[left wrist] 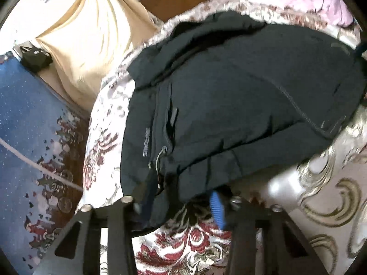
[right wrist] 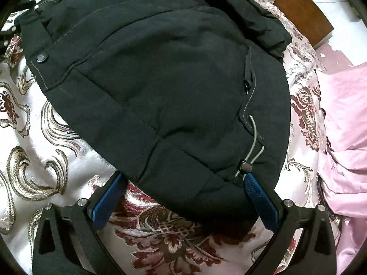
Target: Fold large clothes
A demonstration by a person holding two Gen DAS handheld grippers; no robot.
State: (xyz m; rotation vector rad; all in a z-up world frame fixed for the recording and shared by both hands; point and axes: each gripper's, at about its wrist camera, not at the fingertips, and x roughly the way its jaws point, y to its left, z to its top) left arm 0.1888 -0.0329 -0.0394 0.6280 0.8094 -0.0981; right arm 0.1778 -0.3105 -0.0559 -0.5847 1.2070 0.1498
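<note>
The left gripper (left wrist: pixel 181 204) is pinching the dark jacket's (left wrist: pixel 229 103) hem — the right gripper (right wrist: pixel 183 192) is hovering spread-wide, jacket edge between its fingers.

Left wrist view: mounted on the left gripper (left wrist: pixel 179 204), angled down along its fingers, very close over the near hem of the dark jacket (left wrist: pixel 229 105), bedspread (left wrist: pixel 332 197) edge and blue carpet (left wrist: pixel 29 119) at left. Right wrist view: steeper, close above the same jacket (right wrist: pixel 160 80), right gripper (right wrist: pixel 183 197) in the foreground. Shared by the 2 views: jacket, floral bedspread (right wrist: pixel 45 149), pink cloth (right wrist: pixel 344 119).
</note>
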